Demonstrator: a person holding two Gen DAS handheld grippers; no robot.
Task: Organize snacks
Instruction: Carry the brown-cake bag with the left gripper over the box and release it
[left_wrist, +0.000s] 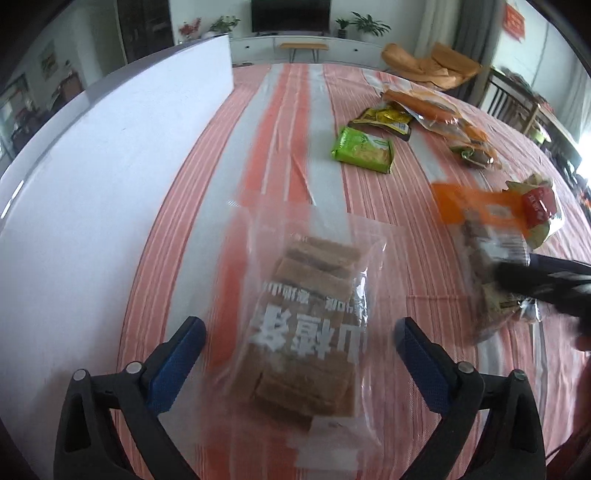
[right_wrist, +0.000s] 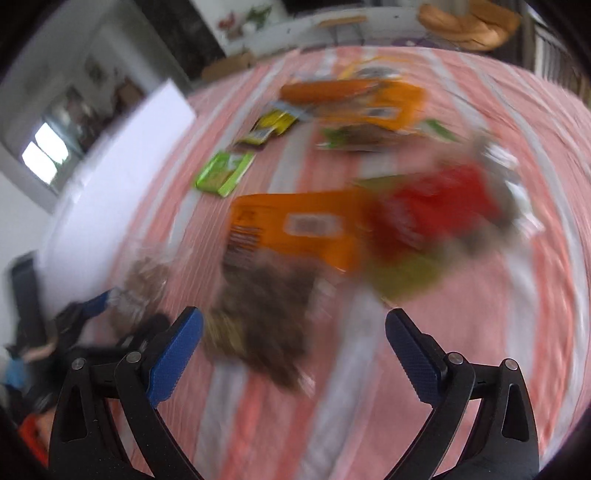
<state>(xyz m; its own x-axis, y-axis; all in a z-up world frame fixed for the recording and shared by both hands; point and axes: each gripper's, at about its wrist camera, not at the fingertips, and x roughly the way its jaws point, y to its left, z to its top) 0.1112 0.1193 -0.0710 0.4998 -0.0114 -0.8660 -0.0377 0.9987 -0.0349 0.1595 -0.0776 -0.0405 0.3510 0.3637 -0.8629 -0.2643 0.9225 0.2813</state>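
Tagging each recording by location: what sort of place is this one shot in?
Most likely a home living room. A television stands on a low white cabinet flanked by potted plants, and snack packets lie on a table under a striped tablecloth.

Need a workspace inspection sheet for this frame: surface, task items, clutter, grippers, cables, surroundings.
Surface: striped cloth, pink, orange and white.
Job's things: clear bag of brown bars between the left gripper's fingers; orange-topped bag ahead of the right gripper; green packet, yellow packet and more wrapped snacks farther back.
Clutter: white board standing along the left edge.
Grippers: left gripper open, astride the clear bag; right gripper open, empty, view motion-blurred.
Cables: nothing seen.
Surroundings: TV, potted plants, orange chair.
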